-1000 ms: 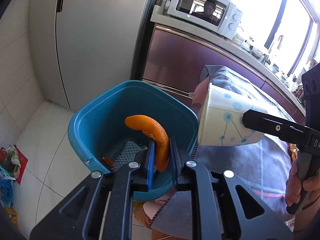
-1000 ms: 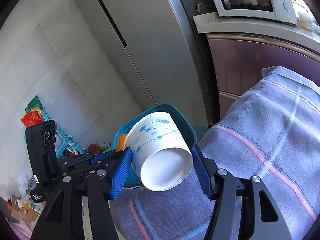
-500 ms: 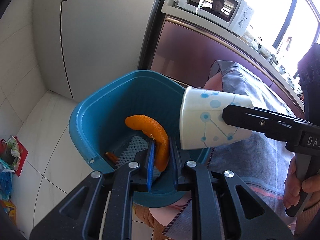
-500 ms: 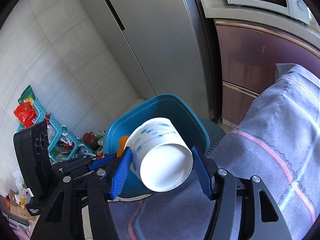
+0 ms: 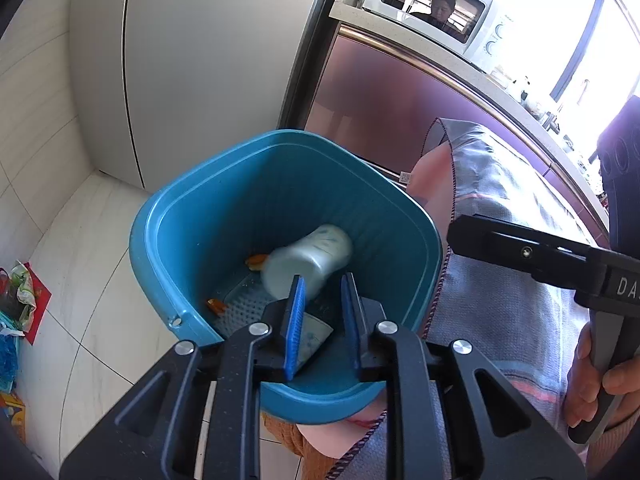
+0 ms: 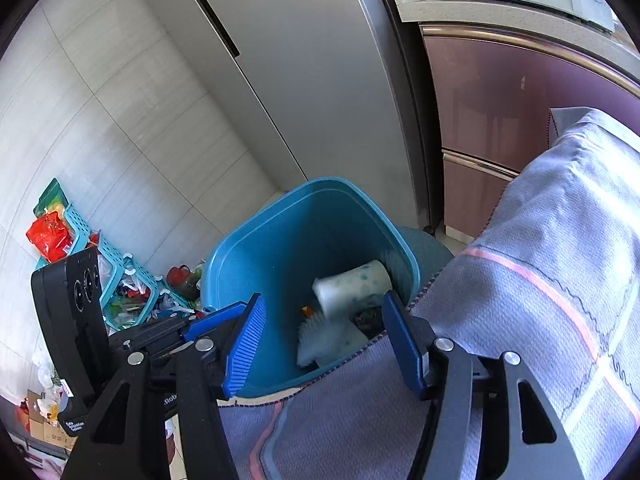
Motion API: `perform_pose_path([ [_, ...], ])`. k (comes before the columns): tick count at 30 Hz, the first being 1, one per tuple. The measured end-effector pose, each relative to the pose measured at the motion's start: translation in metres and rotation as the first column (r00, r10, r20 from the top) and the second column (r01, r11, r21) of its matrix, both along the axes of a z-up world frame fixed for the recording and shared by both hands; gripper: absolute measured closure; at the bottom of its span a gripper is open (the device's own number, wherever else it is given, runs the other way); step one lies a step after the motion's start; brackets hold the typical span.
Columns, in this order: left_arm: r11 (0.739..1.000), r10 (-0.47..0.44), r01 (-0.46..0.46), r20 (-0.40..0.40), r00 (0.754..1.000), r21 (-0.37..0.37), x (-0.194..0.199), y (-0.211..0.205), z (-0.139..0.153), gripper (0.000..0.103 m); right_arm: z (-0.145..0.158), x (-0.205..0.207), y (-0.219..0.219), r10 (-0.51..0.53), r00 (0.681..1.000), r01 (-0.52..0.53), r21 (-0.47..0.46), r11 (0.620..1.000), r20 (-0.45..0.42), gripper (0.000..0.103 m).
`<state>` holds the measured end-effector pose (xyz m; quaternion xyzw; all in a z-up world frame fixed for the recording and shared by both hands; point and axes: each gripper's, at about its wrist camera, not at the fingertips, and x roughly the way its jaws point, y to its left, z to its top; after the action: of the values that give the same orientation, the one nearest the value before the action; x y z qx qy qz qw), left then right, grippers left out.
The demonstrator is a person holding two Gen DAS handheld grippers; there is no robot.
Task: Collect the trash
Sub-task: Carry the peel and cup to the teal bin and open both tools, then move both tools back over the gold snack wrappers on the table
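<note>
A blue trash bin (image 5: 168,216) stands on the floor beside the table; it also shows in the right wrist view (image 6: 240,248). A white paper cup with blue dots (image 5: 308,260) lies blurred inside the bin, also in the right wrist view (image 6: 352,286). Another paper cup (image 6: 324,340) and orange peel bits (image 5: 256,261) lie at the bottom. My left gripper (image 5: 320,316) is open and empty above the bin's near rim. My right gripper (image 6: 324,344) is open and empty over the bin's right side.
A table with a grey-blue striped cloth (image 6: 540,280) sits right of the bin. A fridge (image 5: 200,60) and a purple cabinet (image 5: 400,120) with a microwave (image 5: 436,0) stand behind. Baskets and clutter (image 6: 120,280) lie on the floor at left.
My right gripper opened and the paper cup dropped into the bin. My left gripper opened and the orange peel fell from it into the bin. Both grippers moved over the bin.
</note>
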<state>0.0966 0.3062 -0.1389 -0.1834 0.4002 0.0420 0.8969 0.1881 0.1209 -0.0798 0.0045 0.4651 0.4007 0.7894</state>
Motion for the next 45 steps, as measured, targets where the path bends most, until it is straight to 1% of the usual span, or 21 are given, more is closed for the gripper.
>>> perform_pose_path([
  [4,1.0,-0.007,0.007,0.022,1.0,0.003,-0.006,-0.004,0.006,0.079,0.003,-0.006,-0.013,-0.006,1.0,0.006,0.023,1.0,0.005,0.044],
  [8,0.999,-0.03,0.028,0.063,0.998,0.025,-0.015,-0.014,0.019,0.067,0.015,-0.02,-0.034,-0.014,0.999,0.012,0.059,0.998,0.038,0.044],
  [11,0.997,-0.066,0.061,0.099,0.993,0.047,-0.019,-0.029,0.031,0.063,0.026,-0.032,-0.055,-0.031,0.997,0.024,0.087,0.996,0.073,0.044],
  [14,0.991,-0.122,0.113,0.139,0.983,0.069,-0.025,-0.049,0.044,0.059,0.038,-0.044,-0.08,-0.06,0.991,0.047,0.11,0.993,0.116,0.044],
  [18,0.974,-0.214,0.196,0.183,0.96,0.111,-0.029,-0.085,0.06,0.052,0.051,-0.058,-0.118,-0.122,0.98,0.101,0.139,0.985,0.158,0.044],
  [21,0.956,-0.285,0.265,0.204,0.936,0.123,-0.032,-0.113,0.068,0.051,0.057,-0.068,-0.151,-0.182,0.967,0.153,0.166,0.974,0.18,0.044],
  [25,0.927,-0.375,0.36,0.214,0.902,0.106,-0.031,-0.153,0.071,0.05,0.058,-0.082,-0.2,-0.284,0.94,0.249,0.186,0.951,0.192,0.044],
  [29,0.878,-0.478,0.467,0.2,0.855,0.105,-0.026,-0.202,0.069,0.05,0.058,-0.098,-0.248,-0.39,0.897,0.355,0.184,0.917,0.209,0.044],
  [33,0.826,-0.563,0.556,0.185,0.806,0.088,-0.02,-0.244,0.066,0.048,0.054,-0.112,-0.297,-0.503,0.839,0.473,0.177,0.863,0.209,0.044],
  [40,0.753,-0.656,0.657,0.125,0.744,0.041,-0.004,-0.306,0.054,0.047,0.037,-0.135,-0.384,-0.683,0.702,0.669,0.145,0.729,0.201,0.044],
  [43,0.736,-0.675,0.676,0.108,0.73,0.031,0.002,-0.326,0.05,0.044,0.028,-0.146,-0.418,-0.742,0.643,0.733,0.131,0.668,0.19,0.044],
  [45,0.728,-0.684,0.686,0.096,0.724,0.014,0.01,-0.336,0.048,0.04,0.022,-0.154,-0.436,-0.774,0.608,0.766,0.127,0.63,0.176,0.042],
])
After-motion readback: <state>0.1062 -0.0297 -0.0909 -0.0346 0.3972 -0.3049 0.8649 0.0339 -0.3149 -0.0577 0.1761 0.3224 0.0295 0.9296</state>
